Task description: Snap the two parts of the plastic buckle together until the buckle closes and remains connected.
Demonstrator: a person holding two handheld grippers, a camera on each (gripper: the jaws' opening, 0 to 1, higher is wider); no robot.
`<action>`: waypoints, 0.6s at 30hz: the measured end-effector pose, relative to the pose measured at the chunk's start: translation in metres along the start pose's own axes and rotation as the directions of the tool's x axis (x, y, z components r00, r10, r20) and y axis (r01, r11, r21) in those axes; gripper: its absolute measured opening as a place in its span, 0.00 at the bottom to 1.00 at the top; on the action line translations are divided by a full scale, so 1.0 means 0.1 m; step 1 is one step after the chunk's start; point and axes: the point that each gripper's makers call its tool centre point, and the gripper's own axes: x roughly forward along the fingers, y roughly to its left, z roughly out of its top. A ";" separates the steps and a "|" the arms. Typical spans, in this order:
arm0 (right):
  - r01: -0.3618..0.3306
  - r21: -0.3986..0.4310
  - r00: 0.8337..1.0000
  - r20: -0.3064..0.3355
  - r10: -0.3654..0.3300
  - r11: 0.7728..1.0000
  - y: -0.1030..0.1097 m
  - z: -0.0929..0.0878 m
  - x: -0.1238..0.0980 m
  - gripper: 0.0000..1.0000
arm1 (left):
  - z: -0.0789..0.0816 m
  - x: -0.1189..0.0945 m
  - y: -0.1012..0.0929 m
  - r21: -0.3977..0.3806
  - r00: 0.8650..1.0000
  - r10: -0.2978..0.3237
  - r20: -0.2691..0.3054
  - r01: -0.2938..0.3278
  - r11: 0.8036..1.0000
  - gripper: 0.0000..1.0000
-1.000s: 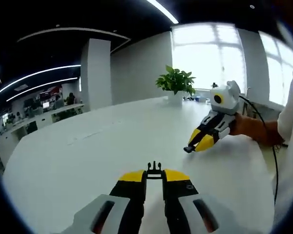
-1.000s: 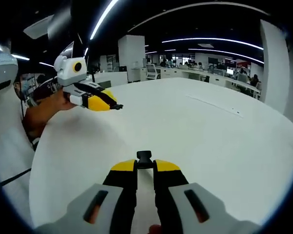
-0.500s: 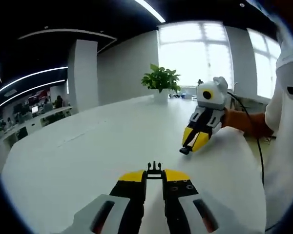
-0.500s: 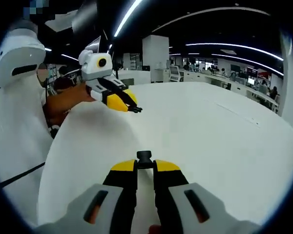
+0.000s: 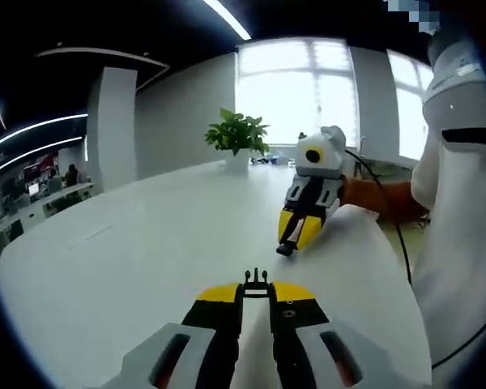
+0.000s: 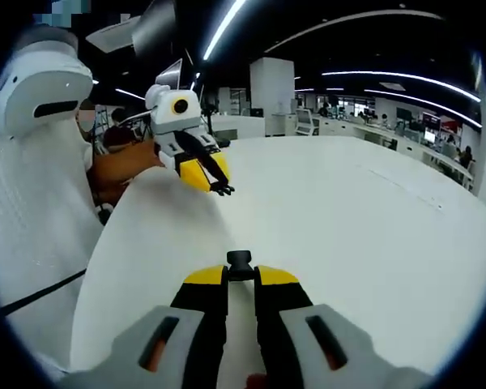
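My left gripper (image 5: 257,288) is shut on the pronged black buckle part (image 5: 256,283), whose prongs stick up past the yellow tips. In the same view my right gripper (image 5: 287,247) comes in from the right, held above the white table (image 5: 130,259) with a small black piece at its tip. The right gripper view has my right gripper (image 6: 240,271) shut on the socket buckle part (image 6: 239,262). There my left gripper (image 6: 221,190) hangs at the upper left, its prongs pointing right. The two parts are apart.
A potted green plant (image 5: 236,134) stands at the table's far edge by the bright windows. A person's hand (image 6: 121,166) and white sleeve (image 6: 32,235) fill the left of the right gripper view. Desks and people sit far behind.
Both hands have turned toward each other: each gripper appears nearer the middle of the other's view and larger. Both stay shut on their buckle parts.
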 end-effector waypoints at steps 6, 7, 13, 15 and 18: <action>-0.031 -0.004 0.999 0.004 0.031 1.000 0.07 0.01 0.01 0.13 | -0.01 0.00 -0.13 0.039 0.999 -0.053 -0.013 0.053 0.998 0.12; -0.043 -0.004 0.999 0.009 0.043 0.999 0.10 0.03 0.01 0.13 | -0.01 0.00 -0.15 0.040 0.998 -0.061 -0.013 0.061 0.997 0.12; -0.076 -0.010 0.997 0.009 0.076 0.997 0.17 0.02 0.03 0.13 | -0.04 0.03 -0.23 0.034 0.993 -0.115 -0.024 0.115 0.993 0.12; -0.081 -0.011 0.997 0.005 0.081 0.997 0.19 0.00 0.04 0.13 | -0.06 0.03 -0.25 0.033 0.992 -0.125 -0.025 0.126 0.991 0.12; -0.091 -0.009 0.996 0.010 0.092 0.996 0.22 -0.01 0.05 0.13 | -0.08 0.04 -0.27 0.039 0.990 -0.139 -0.025 0.140 0.989 0.12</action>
